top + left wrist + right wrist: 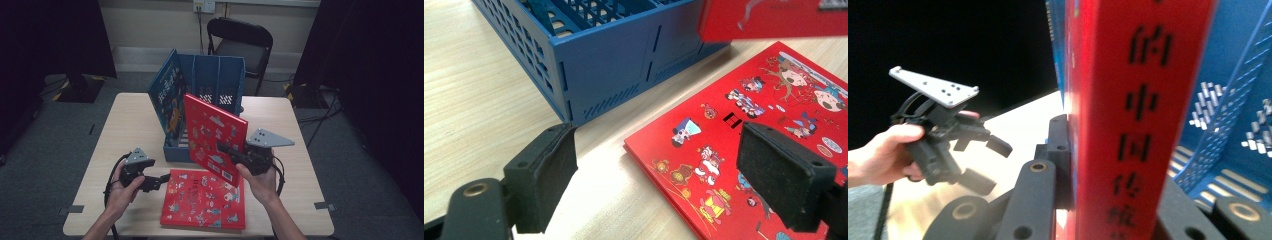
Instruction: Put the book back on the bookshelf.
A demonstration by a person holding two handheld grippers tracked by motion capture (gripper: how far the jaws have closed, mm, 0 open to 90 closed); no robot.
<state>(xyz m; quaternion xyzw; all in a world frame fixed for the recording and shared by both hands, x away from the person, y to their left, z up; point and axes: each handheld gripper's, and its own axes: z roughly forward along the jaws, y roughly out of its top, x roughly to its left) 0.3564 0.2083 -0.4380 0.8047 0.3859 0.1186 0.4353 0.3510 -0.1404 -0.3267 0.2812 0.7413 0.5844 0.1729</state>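
Right tongs (231, 151): clamped on the raised book (215, 135), held upright just in front of the blue rack (220, 80).
Left tongs (159, 182): apart, holding nothing, beside the flat book (205, 200) in front of the rack.
Doing it well: keep the raised book vertical, line it up with 1 free slot, lower gently.
Hard to see: the slot floors; the spine's print is blurred.

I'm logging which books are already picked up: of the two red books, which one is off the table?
The upright red book, clamped at its lower edge by the right claw. The other red book lies flat on the table.
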